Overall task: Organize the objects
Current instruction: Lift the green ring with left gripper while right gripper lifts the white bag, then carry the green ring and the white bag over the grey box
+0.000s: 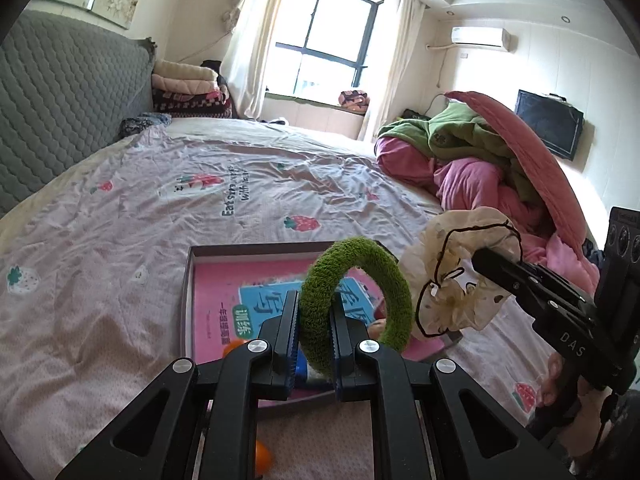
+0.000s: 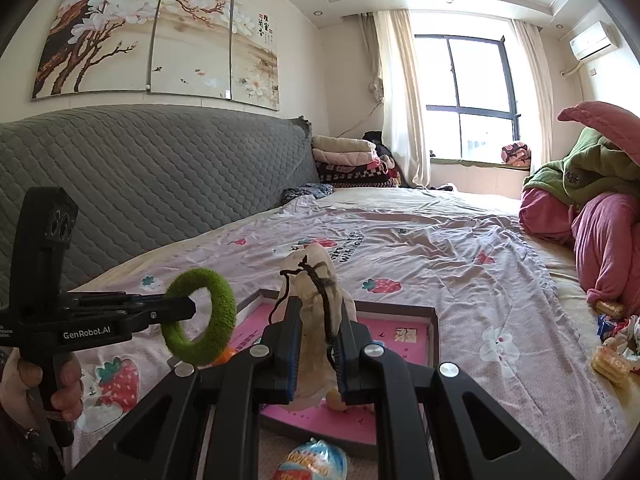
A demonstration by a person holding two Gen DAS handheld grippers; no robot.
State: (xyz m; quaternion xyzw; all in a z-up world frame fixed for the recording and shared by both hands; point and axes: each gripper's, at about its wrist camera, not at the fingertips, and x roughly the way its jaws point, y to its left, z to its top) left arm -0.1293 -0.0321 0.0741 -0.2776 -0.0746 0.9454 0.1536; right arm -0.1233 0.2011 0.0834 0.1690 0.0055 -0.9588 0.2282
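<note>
Left gripper [image 1: 314,320] is clamping a green ring [image 1: 356,300], right gripper [image 2: 318,328] is clamping a cream scrunchie [image 2: 316,300], both hanging over the near tray [image 1: 188,300] on the bed [image 1: 120,220].

Left wrist view: close behind its own fingers, angled down across the bed [image 1: 120,208] toward the window [image 1: 328,40]. Right wrist view: same setup, flatter, facing the headboard [image 2: 160,176] and window. Both share the shallow box [image 1: 188,280], and each sees the other gripper.
</note>
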